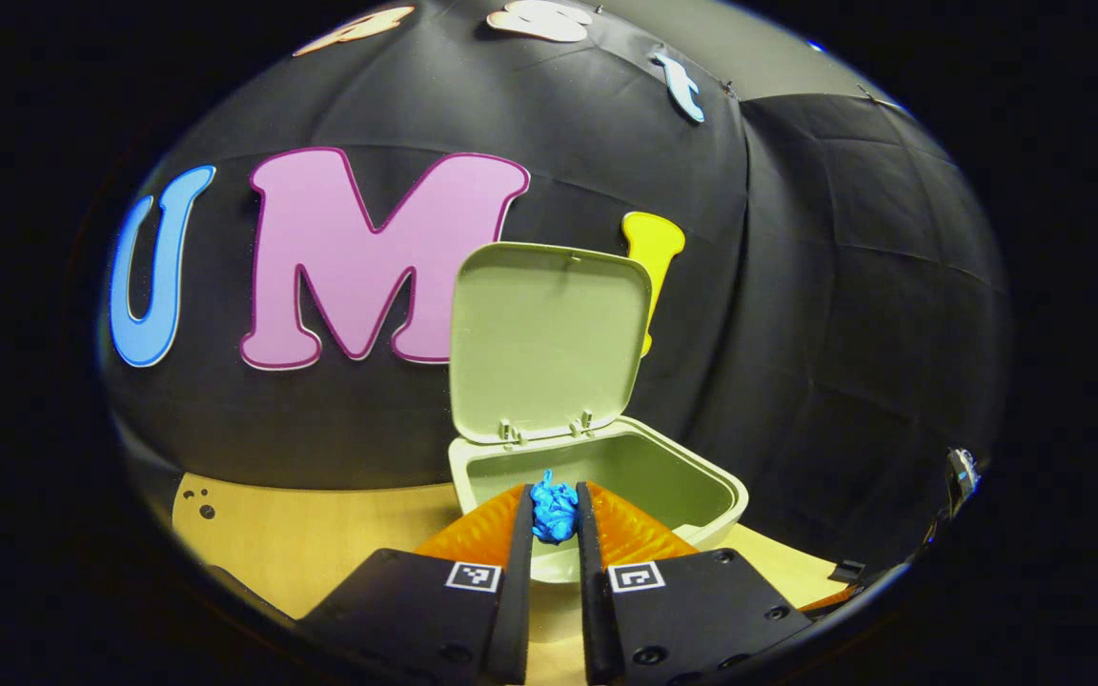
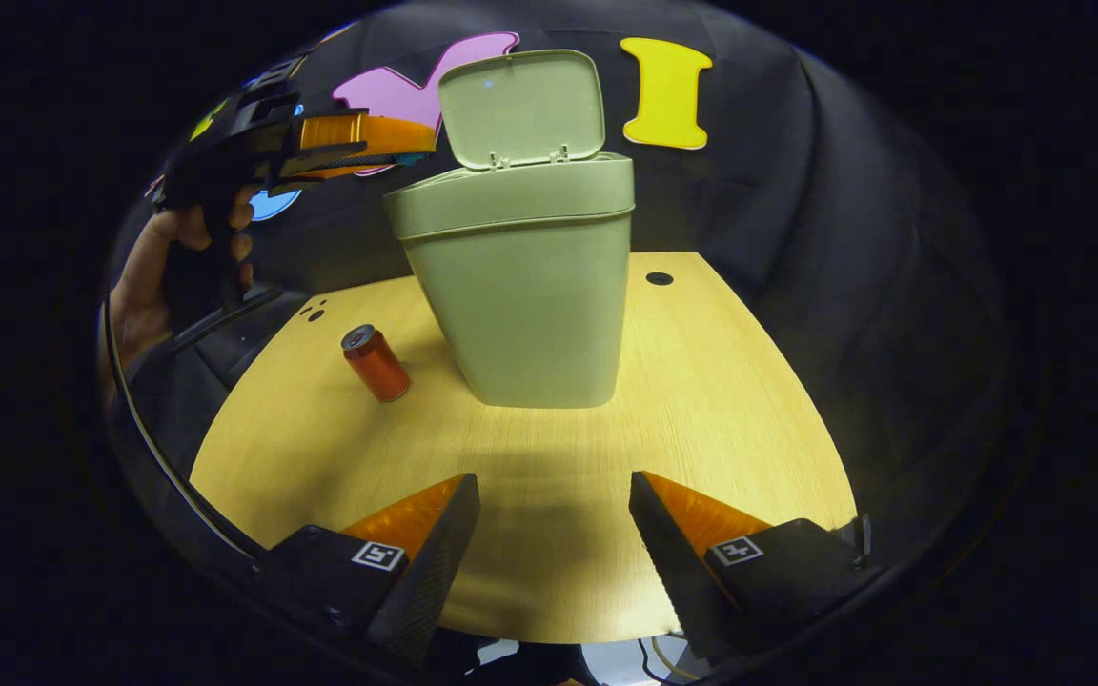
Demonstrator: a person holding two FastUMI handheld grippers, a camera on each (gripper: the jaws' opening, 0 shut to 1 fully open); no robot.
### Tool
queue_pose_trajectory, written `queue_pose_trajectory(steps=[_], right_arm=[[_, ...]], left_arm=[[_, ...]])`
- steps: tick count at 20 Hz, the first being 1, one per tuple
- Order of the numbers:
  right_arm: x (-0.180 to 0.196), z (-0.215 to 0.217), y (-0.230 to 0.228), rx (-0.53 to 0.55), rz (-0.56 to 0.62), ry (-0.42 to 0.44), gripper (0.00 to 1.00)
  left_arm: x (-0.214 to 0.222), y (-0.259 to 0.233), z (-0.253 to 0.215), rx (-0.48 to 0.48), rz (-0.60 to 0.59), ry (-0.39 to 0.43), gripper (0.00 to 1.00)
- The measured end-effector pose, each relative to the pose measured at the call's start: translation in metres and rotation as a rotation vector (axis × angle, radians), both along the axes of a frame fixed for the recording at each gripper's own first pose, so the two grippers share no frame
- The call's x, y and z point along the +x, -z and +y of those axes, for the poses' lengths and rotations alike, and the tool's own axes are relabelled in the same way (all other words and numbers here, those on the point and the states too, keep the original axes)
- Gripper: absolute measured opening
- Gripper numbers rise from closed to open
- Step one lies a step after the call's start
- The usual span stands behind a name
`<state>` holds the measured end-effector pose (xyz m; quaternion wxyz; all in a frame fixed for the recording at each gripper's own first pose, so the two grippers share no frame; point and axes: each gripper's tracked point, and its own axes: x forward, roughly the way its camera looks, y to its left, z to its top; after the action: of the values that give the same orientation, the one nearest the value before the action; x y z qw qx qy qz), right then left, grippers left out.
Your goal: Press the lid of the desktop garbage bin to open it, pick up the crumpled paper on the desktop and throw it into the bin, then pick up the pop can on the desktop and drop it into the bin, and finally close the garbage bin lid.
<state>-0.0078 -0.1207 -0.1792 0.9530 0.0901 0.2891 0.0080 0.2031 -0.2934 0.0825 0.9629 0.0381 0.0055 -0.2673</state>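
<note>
Left tongs (image 1: pixel 554 514) clenched on crumpled paper (image 1: pixel 554 510) over open bin (image 2: pixel 520 286); right tongs (image 2: pixel 554 534) released above bench (image 2: pixel 701 400), can (image 2: pixel 376 363) upright beside bin

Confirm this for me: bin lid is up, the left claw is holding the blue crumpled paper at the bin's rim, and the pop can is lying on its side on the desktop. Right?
Not quite. The pop can is standing upright on the desktop, not lying down; the right gripper view shows it left of the garbage bin. The rest holds: the lid is up and the left claw grips the blue crumpled paper at the bin's rim.
</note>
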Motion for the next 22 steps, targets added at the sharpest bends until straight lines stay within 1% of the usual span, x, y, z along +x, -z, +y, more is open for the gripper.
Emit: queue_pose_trajectory(steps=[3,5,7,9,10,11,12,14,16,22], right_arm=[[0.001,-0.011,0.004,0.010,0.007,0.020,0.99],[0.004,-0.011,0.004,0.010,0.005,0.013,0.99],[0.006,-0.008,0.006,0.007,0.009,-0.002,0.99],[0.008,-0.005,0.007,0.006,0.011,-0.017,0.99],[0.011,-0.001,0.006,0.013,0.009,-0.025,0.99],[0.013,0.003,0.005,0.017,0.007,-0.033,1.00],[0.015,0.007,0.007,0.017,0.009,-0.045,1.00],[0.017,0.016,0.006,0.013,0.011,-0.075,1.00],[0.021,0.027,0.005,0.012,0.008,-0.100,1.00],[0.034,0.061,0.000,0.017,0.006,-0.140,1.00]], left_arm=[[0.009,0.006,-0.004,0.001,0.020,-0.017,0.28],[0.014,0.009,-0.006,0.013,0.028,-0.020,0.29],[0.015,0.014,-0.008,0.030,0.042,-0.011,0.35],[0.018,0.011,-0.003,0.037,0.026,-0.032,0.52],[0.028,0.014,-0.006,0.035,0.013,-0.045,0.75],[0.016,0.006,0.004,0.028,0.003,-0.053,0.99],[0.013,0.002,0.009,0.018,-0.008,-0.065,0.96],[0.009,-0.001,0.027,0.000,-0.016,-0.098,0.96],[0.004,-0.002,0.053,-0.014,-0.020,-0.146,0.96],[-0.020,0.018,0.167,-0.049,0.006,-0.338,0.96]])
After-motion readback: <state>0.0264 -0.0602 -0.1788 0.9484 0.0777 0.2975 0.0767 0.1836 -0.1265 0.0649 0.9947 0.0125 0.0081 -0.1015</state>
